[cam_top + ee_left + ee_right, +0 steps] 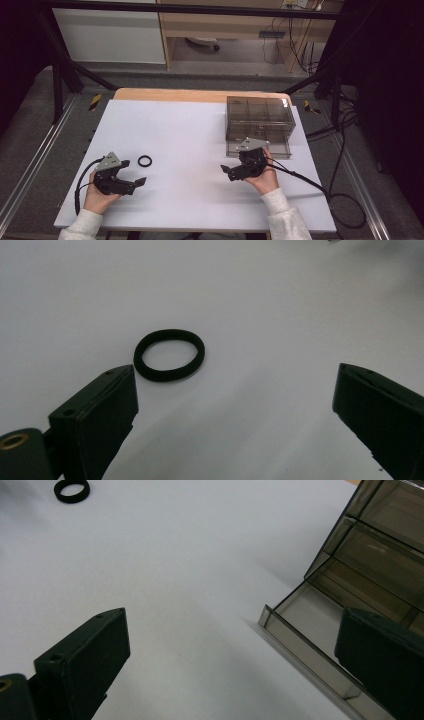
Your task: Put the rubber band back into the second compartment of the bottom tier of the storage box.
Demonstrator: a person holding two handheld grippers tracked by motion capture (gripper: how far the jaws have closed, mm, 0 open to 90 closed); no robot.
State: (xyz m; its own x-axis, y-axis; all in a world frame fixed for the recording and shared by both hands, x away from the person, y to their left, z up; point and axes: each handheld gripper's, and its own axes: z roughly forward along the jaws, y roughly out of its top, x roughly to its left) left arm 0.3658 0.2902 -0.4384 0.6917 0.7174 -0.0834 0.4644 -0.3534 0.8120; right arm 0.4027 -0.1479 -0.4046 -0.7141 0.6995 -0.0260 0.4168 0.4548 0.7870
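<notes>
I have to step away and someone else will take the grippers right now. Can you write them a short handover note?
Left gripper: open, holding nothing, low over the white table, aimed at the black ring.
Right gripper: open, holding nothing, just in front of the smoky clear drawer box.
Ring: flat on the table, just beyond the left jaws, untouched.
Box: its bottom drawer is pulled out and looks empty.
Done: drawer open.
Left, probably: pick up the ring, place it in the drawer, push the drawer shut.
</notes>
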